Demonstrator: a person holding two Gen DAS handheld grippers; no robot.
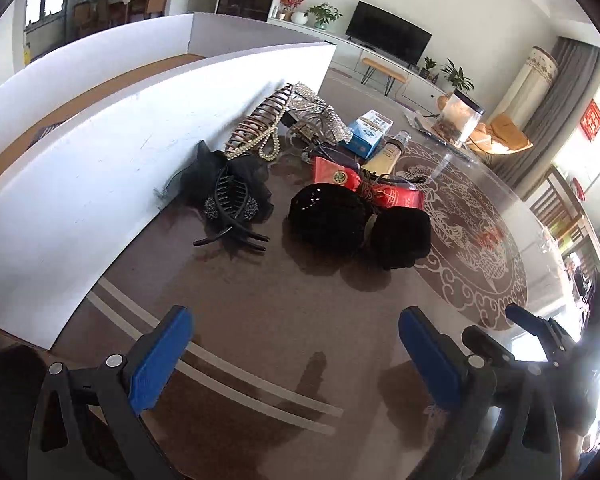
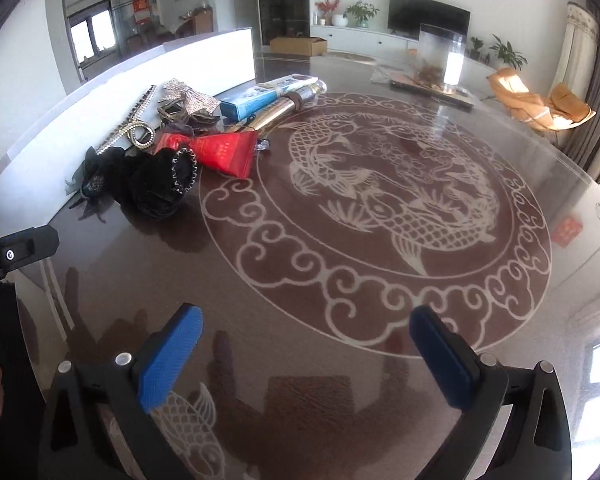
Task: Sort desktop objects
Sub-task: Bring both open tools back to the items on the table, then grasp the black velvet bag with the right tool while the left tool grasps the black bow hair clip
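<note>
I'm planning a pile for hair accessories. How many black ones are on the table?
2 that I can tell: a black lace hair claw beside the white box wall, and a black velvet scrunchie just right of it, partly over the red packets. Others may hide in the pile behind.

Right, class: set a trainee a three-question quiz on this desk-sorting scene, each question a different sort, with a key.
1. True or false: the left gripper is shut on the black lace hair clip.
2. Multiple choice: the red pouch lies A) inside the white box; B) on the table among the clutter; C) in the right gripper.
3. Fill in: the pile of objects lies beside the wall of the white ____.

Key: 1 false, both grippers are open and hold nothing; 2 B; 3 box.
</note>
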